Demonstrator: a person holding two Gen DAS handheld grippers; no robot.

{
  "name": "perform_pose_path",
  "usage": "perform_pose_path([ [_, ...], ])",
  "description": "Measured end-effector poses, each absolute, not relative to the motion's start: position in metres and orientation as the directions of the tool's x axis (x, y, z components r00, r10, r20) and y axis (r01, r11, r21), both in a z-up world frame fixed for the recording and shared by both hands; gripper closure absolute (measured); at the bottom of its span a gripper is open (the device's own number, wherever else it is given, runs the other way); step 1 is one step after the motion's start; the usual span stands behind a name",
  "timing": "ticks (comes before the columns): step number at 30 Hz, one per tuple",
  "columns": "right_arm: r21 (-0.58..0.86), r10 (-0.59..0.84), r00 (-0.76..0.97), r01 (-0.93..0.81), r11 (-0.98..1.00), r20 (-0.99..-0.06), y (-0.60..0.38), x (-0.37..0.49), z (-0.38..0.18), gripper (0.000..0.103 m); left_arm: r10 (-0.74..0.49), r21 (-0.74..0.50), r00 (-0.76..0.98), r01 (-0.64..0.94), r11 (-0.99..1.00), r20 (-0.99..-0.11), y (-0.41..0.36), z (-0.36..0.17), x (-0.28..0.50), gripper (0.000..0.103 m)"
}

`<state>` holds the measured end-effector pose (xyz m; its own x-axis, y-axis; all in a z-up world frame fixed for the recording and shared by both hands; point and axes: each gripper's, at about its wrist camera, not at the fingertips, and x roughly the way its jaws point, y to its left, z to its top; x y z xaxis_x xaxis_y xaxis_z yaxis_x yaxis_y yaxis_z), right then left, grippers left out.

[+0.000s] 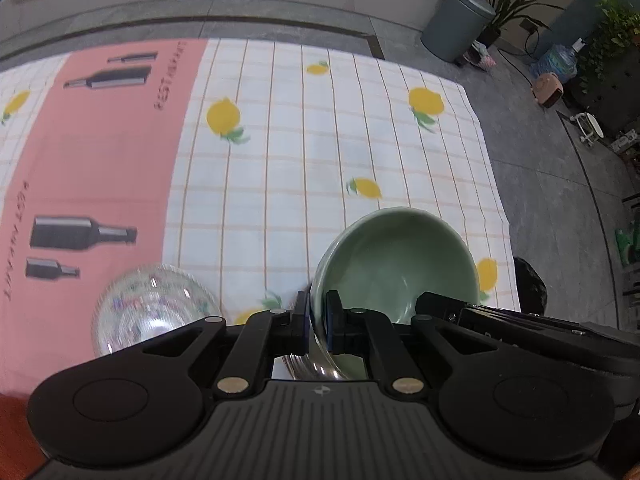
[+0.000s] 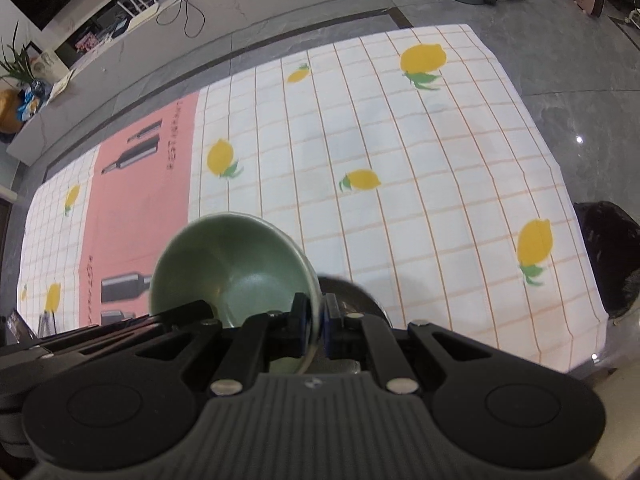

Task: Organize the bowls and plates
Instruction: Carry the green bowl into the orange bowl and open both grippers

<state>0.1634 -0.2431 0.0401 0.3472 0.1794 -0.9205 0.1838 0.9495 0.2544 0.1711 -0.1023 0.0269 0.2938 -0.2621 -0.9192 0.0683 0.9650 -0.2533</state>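
The left gripper point(image 1: 317, 322) is clamped on the rim of a green bowl point(image 1: 400, 264), its pads nearly together with only the bowl wall between; the bowl sits lower centre-right of the left wrist view, tilted above the lemon-print cloth point(image 1: 304, 152); a glass bowl point(image 1: 154, 312) lies lower left; the right gripper point(image 2: 317, 322) likewise pinches the green bowl's opposite rim at lower centre-left of its frame.

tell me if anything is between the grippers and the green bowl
Nothing is. The left gripper and right gripper each already pinch the green bowl by opposite sides of its rim. A glass bowl sits off to the left on the tablecloth.
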Motion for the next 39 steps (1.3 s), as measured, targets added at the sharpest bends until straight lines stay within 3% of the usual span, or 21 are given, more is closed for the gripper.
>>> perform_pose_path([
  [14,0.241,0.189,0.234,0.216,0.946,-0.954,-0.252,0.136,-0.015,0.098,-0.272,-0.273,0.181,0.021,0.962,-0.945,-0.106,-0.027,0.153,0.095],
  [32,0.235,0.195,0.199,0.206,0.95,-0.961,-0.257,0.156,-0.049,0.098,-0.231,-0.221,0.151,0.079,0.972,-0.961,-0.115,-0.051,0.17,0.094],
  [37,0.208,0.171,0.202,0.179,0.962,-0.964,-0.253,0.159,-0.05,0.097,-0.24,-0.228,0.151,0.088,0.97,-0.959,-0.114,-0.049,0.171,0.092],
  [39,0.205,0.17,0.201,0.173,0.963,-0.965,-0.253,0.159,-0.049,0.089,-0.248,-0.235,0.157,0.095,0.967,-0.956,-0.113,-0.047,0.171,0.092],
])
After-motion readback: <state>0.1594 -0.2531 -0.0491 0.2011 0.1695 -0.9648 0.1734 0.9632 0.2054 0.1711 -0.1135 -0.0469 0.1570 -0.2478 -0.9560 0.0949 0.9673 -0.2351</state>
